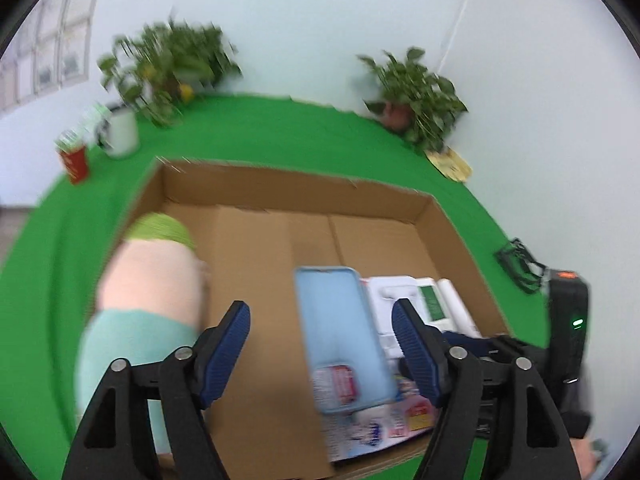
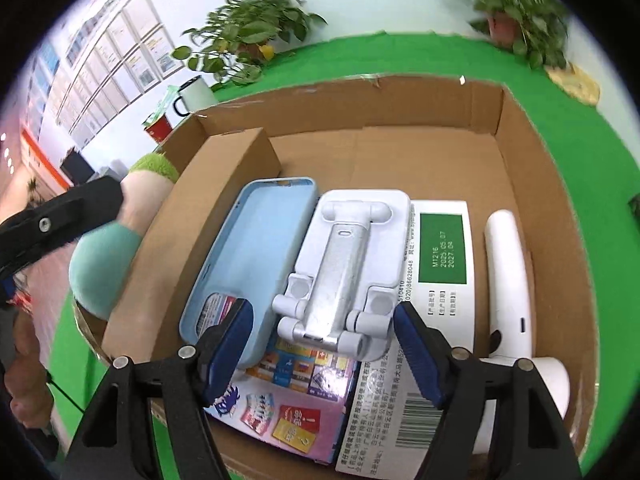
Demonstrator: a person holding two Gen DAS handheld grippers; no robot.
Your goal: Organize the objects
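A: Where does everything sit right now?

B: Most of it lies in the cardboard box (image 2: 516, 128). The blue phone case (image 2: 256, 248) lies flat beside the white phone stand (image 2: 344, 268), touching it; a white carton with a green label (image 2: 440, 256) and a white handle-shaped gadget (image 2: 508, 280) lie to the right. A pink packet (image 2: 280, 412) lies underneath.

A: And the grippers?

B: The right gripper (image 2: 324, 352) hangs above the near end of the stand, jaws apart, holding nothing. The left gripper (image 1: 320, 352) is also spread wide and empty, above the box floor near the case.

A: What could go wrong?

B: The plush toy (image 1: 148, 280) sits at the box's left wall, and I cannot tell whether it is inside or leaning over the edge. A careless reach could knock it out onto the green cloth (image 1: 280, 132). Also, the stand rests partly on the slippery packet, so I judge a crooked grip would slide it into the case.
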